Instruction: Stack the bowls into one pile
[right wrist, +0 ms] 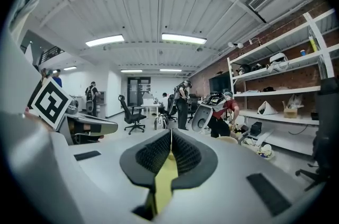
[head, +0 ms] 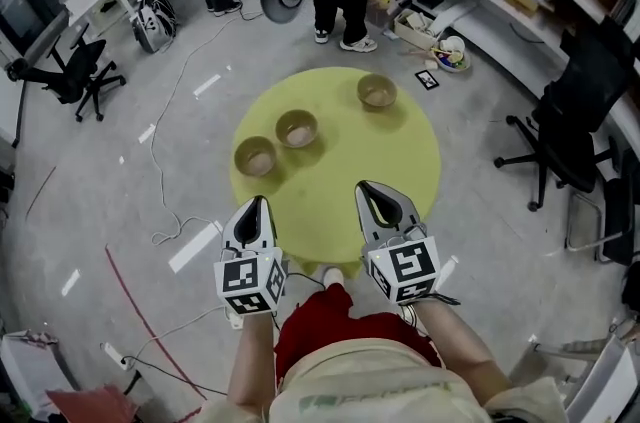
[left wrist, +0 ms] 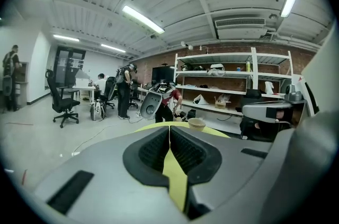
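Left gripper (head: 256, 207) and right gripper (head: 376, 192) hover with jaws pressed together, empty. Ahead of the left sit the near bowl (head: 255, 155) and middle bowl (head: 297, 128); the far bowl (head: 377, 92) is well beyond the right, all apart on the tabletop (head: 330, 176). They look light, stiff, probably slick, so pinch across a rim.

I log, on the table (head: 400, 171): first bowl (head: 255, 155) by its left edge, second bowl (head: 297, 128) left of its centre, third bowl (head: 377, 92) by its far edge.
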### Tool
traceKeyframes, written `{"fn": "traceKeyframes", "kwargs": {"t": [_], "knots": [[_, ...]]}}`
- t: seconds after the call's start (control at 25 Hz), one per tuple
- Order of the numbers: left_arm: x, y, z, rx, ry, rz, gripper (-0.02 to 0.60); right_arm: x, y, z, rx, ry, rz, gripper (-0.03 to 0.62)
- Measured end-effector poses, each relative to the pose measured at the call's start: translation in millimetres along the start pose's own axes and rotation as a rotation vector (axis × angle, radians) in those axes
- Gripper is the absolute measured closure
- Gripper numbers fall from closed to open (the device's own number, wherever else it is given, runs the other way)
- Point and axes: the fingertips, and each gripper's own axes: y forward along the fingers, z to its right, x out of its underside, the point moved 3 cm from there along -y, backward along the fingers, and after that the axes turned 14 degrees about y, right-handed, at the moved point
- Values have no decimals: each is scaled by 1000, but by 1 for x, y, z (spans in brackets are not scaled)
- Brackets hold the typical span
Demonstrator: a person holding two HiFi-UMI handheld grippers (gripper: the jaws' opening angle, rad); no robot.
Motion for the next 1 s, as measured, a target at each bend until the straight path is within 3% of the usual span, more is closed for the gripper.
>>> {"fn": "traceKeyframes", "kwargs": {"t": [0.4, 1.0], "knots": [[8, 38, -65, -32, -19, -35, 557, -10, 61, -10, 13, -4, -17, 557], [36, 97, -88, -44, -57, -144, 557, 3, 124, 3, -15, 5, -101, 557]]}}
